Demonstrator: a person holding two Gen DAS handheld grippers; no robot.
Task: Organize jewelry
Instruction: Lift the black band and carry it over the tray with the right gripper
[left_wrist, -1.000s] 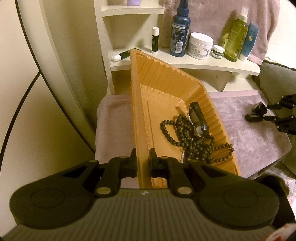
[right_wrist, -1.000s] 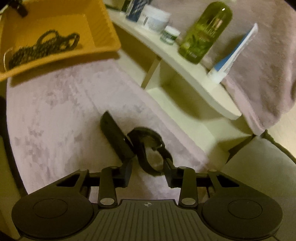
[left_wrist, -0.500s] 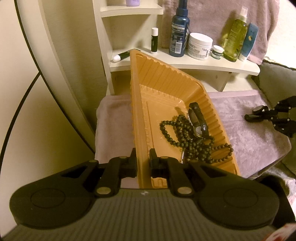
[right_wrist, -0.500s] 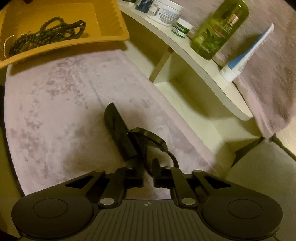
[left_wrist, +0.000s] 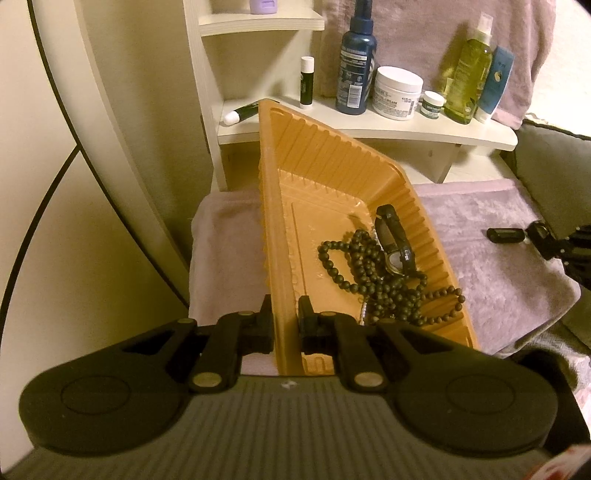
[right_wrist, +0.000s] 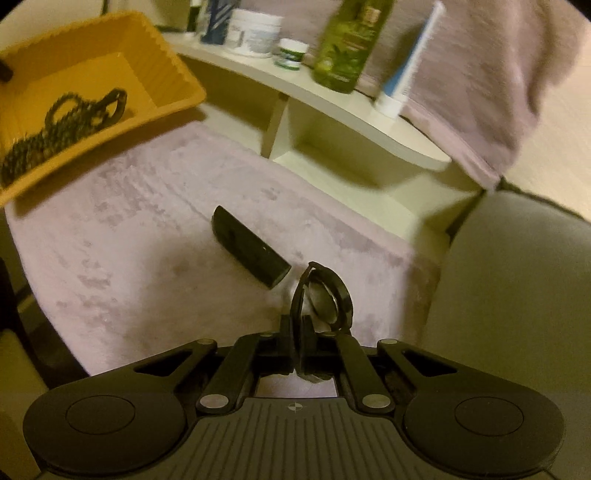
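Note:
My left gripper is shut on the near rim of an orange plastic tray, which it holds tilted over the pink towel. A dark bead necklace and a black watch lie in the tray's low corner. My right gripper is shut on a second black watch, pinching its band just below the round case. That watch's loose strap end reaches out to the upper left over the towel. The tray with the beads sits at the upper left of the right wrist view.
A cream shelf behind the towel carries a blue bottle, a white jar, a green bottle and a tube. A grey cushion borders the towel on the right. A curved pale panel stands to the left.
My right gripper closed on the second watch and rolled, and the watch case now stands up between the fingers. The left gripper and the tray stayed put.

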